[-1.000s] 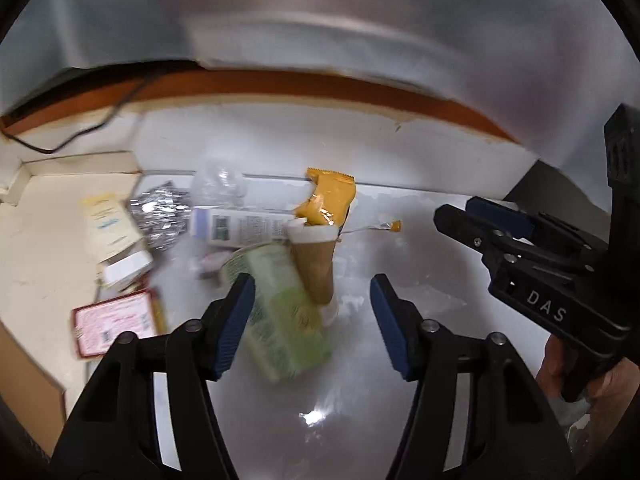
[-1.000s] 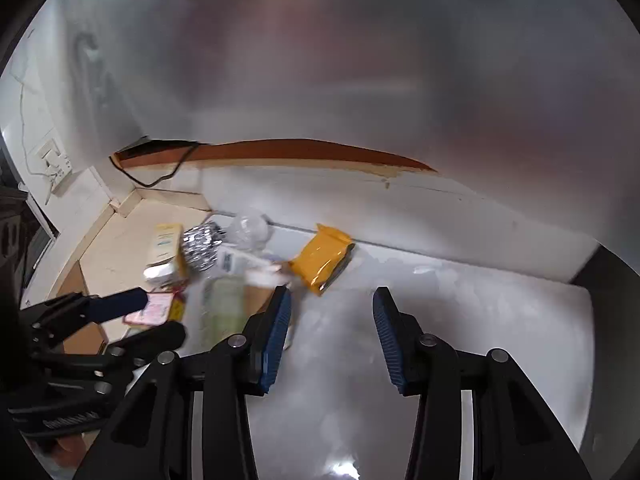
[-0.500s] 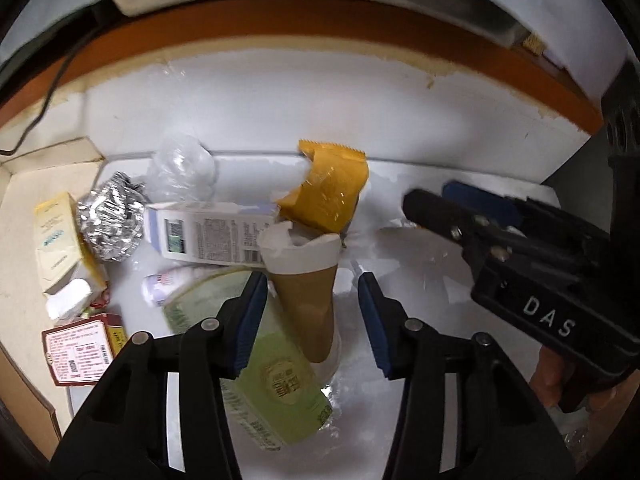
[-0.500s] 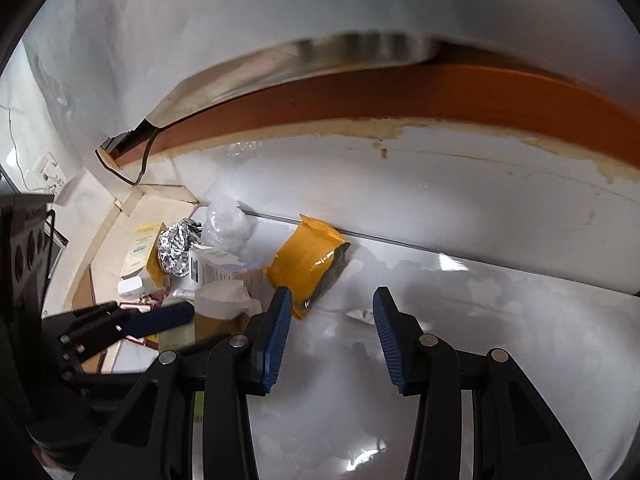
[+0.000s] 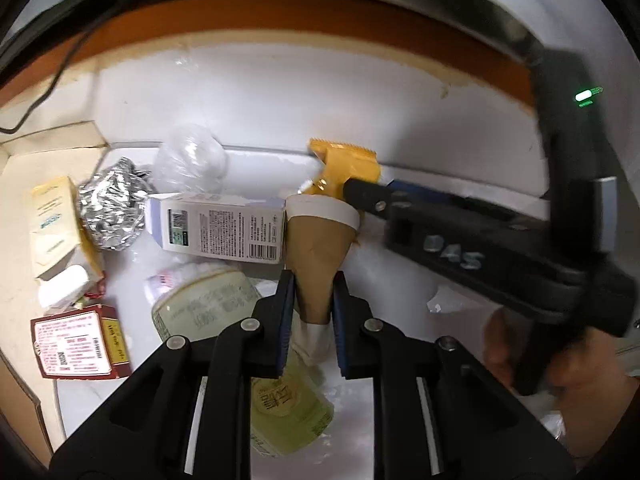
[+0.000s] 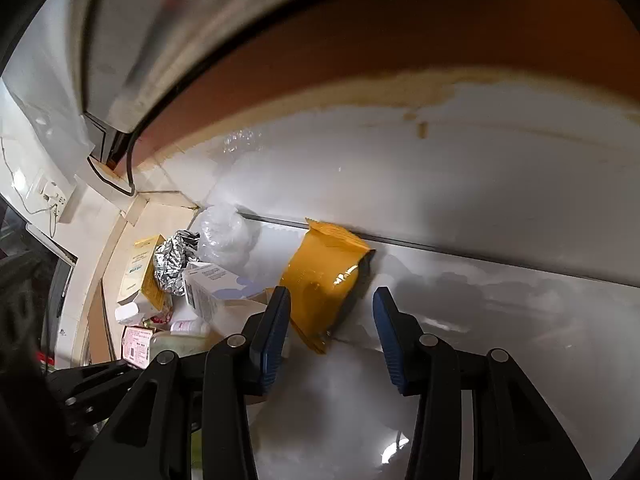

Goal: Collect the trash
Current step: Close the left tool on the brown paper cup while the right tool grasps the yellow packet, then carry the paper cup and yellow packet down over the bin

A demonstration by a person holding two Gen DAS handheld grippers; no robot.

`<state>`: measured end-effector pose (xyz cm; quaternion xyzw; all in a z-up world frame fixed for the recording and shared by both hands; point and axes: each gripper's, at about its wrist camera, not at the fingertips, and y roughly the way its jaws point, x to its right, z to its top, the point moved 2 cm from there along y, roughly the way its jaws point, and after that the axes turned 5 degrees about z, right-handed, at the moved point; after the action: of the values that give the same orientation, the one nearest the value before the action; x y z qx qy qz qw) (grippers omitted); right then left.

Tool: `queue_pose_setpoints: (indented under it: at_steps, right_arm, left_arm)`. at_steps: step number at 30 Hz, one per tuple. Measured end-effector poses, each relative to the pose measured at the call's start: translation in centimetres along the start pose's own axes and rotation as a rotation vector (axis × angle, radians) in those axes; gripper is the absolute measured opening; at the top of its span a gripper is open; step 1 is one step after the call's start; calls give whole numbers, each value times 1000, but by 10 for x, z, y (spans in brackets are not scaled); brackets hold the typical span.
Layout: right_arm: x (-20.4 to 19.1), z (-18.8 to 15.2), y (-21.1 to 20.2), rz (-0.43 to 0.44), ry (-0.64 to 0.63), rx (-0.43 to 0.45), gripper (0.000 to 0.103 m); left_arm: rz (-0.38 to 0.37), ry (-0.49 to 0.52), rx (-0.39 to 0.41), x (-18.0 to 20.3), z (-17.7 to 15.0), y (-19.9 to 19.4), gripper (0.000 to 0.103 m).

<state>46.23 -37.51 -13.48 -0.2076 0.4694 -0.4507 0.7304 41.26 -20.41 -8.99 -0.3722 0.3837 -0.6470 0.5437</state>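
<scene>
A matt brown paper cup (image 5: pixel 316 256) with a white rim sits beside a printed white cardboard carton (image 5: pixel 220 230), a crumpled ball of shiny silver foil (image 5: pixel 112 206) and a wrinkled clear plastic bag (image 5: pixel 188 160). A glossy yellow plastic pouch (image 6: pixel 324 276) catches highlights, and a pale green packet (image 5: pixel 280 400) looks smooth and slightly shiny. They lie on a smooth, glossy white surface (image 6: pixel 500 320); the left gripper (image 5: pixel 313 300) and right gripper (image 6: pixel 330 332) are matt black plastic with ribbed blue pads (image 5: pixel 286 320).
</scene>
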Motion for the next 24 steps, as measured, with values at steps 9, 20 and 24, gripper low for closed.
queue_pose_setpoints:
  at_steps: [9, 20, 24]
  right_arm:
    - [-9, 0, 31, 15, -10, 2, 23]
    - [-28, -19, -1, 28, -27, 58, 2]
    - [-34, -35, -22, 18, -37, 71, 2]
  left_arm:
    - [5, -68, 53, -17, 0, -21, 14]
    - [-19, -122, 95, -24, -12, -53, 14]
    - [-39, -121, 107, -25, -19, -67, 14]
